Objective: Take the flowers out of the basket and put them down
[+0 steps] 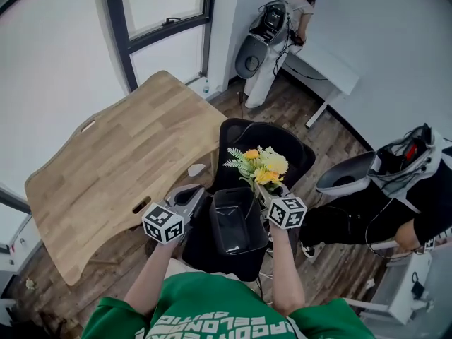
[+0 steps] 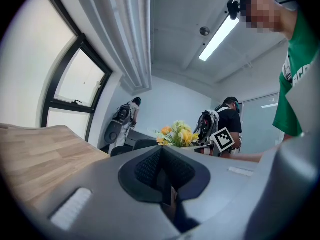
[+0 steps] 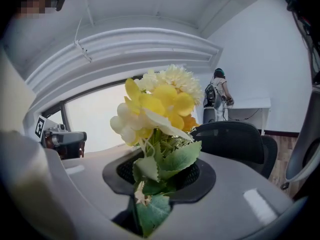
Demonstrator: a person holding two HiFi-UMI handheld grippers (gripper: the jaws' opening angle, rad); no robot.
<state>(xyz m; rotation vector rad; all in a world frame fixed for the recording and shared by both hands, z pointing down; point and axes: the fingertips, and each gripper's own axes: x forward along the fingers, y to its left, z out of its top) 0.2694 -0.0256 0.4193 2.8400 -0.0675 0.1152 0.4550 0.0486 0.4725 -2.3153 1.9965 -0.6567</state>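
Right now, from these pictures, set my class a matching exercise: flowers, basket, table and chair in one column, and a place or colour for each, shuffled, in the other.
Things:
1. flowers
2. basket
3. table
4. chair

Places and colours:
A. light wood, at the head view's left
B. yellow and white, between the jaws of the right gripper
C. black, under the basket
D. black, on the chair's seat

Pairs: 1-B, 2-D, 3-A, 4-C.

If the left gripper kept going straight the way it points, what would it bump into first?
Probably the flowers held by the right gripper, though depth is hard to judge.
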